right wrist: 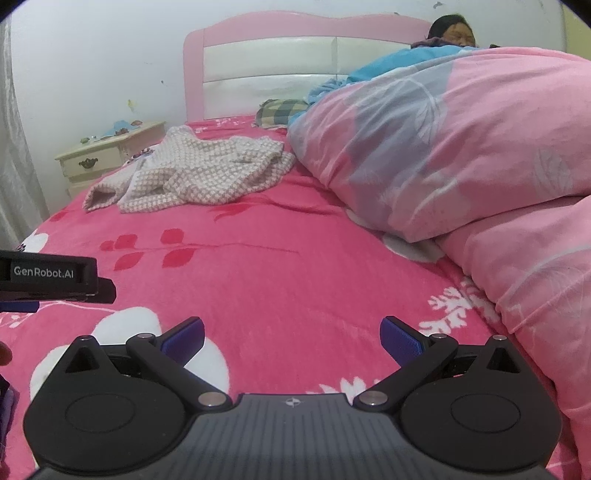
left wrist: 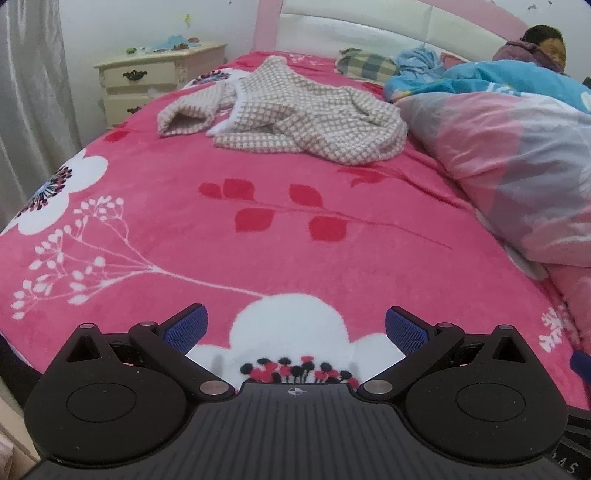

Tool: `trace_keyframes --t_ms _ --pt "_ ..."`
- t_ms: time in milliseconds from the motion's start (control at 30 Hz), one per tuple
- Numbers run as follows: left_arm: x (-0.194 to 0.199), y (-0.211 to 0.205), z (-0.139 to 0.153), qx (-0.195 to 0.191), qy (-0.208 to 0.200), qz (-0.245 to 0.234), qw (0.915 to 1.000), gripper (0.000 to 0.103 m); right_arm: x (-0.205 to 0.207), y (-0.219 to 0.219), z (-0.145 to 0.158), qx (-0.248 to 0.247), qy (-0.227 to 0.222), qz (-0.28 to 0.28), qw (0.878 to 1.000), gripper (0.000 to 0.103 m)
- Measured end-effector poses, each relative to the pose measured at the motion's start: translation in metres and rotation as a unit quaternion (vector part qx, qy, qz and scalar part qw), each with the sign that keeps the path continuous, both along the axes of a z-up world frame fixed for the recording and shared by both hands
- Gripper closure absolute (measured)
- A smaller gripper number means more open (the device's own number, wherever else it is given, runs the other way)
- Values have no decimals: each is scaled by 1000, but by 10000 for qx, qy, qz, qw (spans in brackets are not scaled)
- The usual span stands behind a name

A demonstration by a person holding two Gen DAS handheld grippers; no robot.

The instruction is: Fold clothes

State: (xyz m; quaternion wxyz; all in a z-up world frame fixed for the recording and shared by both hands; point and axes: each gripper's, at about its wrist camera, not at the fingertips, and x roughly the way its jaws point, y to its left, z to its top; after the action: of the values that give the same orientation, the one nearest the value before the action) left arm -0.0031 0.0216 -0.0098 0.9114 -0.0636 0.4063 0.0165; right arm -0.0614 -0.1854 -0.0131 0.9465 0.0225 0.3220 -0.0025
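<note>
A beige and white checked garment (left wrist: 291, 114) lies crumpled at the far end of the bed, one sleeve sticking out to the left; the right wrist view has the garment (right wrist: 199, 173) at upper left. My left gripper (left wrist: 295, 325) hovers open over the near end of the pink blanket (left wrist: 258, 240), far short of the garment, nothing between its blue pads (left wrist: 186, 326). My right gripper (right wrist: 291, 334) is likewise open and empty above the blanket (right wrist: 277, 266). The left gripper's black body (right wrist: 51, 275) shows at the left edge of the right wrist view.
A bulky pink and grey duvet (right wrist: 461, 158) fills the bed's right side, and a person (right wrist: 452, 33) lies under it by the headboard (right wrist: 295, 66). A checked pillow (left wrist: 367, 62) sits at the head. A cream nightstand (left wrist: 147, 77) stands left of the bed, beside a curtain (left wrist: 29, 92).
</note>
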Motion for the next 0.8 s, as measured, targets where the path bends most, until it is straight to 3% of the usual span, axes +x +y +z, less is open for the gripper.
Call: trace_keyframes --t_ms 800 --pt "0 -4 -6 124 80 -64 9999 0 -1 6 -4 -59 137 63 9999 0"
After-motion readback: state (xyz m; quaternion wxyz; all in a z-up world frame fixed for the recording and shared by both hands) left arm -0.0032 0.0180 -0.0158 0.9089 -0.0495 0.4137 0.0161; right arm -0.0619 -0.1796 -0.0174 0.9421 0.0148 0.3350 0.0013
